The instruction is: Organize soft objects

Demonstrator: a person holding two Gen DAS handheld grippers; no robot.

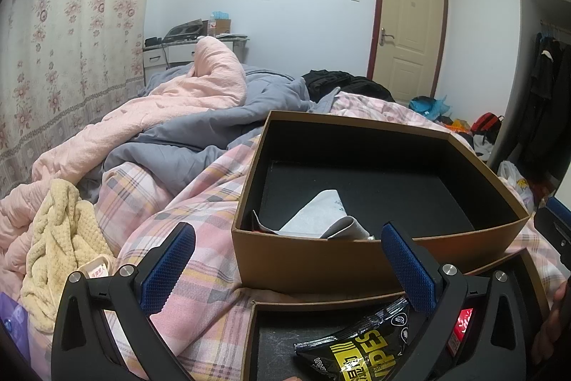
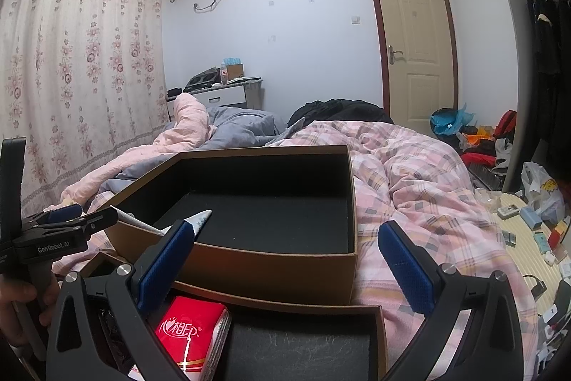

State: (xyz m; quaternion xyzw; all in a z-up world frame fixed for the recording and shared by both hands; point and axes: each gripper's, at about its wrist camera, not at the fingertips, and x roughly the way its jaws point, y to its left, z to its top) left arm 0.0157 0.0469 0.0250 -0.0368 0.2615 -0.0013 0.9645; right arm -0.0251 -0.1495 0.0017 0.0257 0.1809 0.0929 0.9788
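Observation:
A brown box [image 1: 321, 259] with a black inside stands on the plaid bed; a grey-white folded cloth [image 1: 321, 216] lies in its near corner. It also shows in the right wrist view [image 2: 271, 270]. A second, nearer box [image 1: 257, 338] holds a black-and-yellow wipes pack [image 1: 360, 349] and a red tissue pack [image 2: 189, 331]. My left gripper [image 1: 285, 266] is open and empty above the near box's left edge. My right gripper [image 2: 285, 266] is open and empty above the near box. A yellow towel [image 1: 60, 245] lies crumpled at the left.
A pink quilt [image 1: 171, 99] and a grey duvet [image 1: 214, 127] are heaped on the bed behind the boxes. Black clothes [image 2: 339, 109] lie at the far end. The floor at the right [image 2: 528, 231] is strewn with small items and bags.

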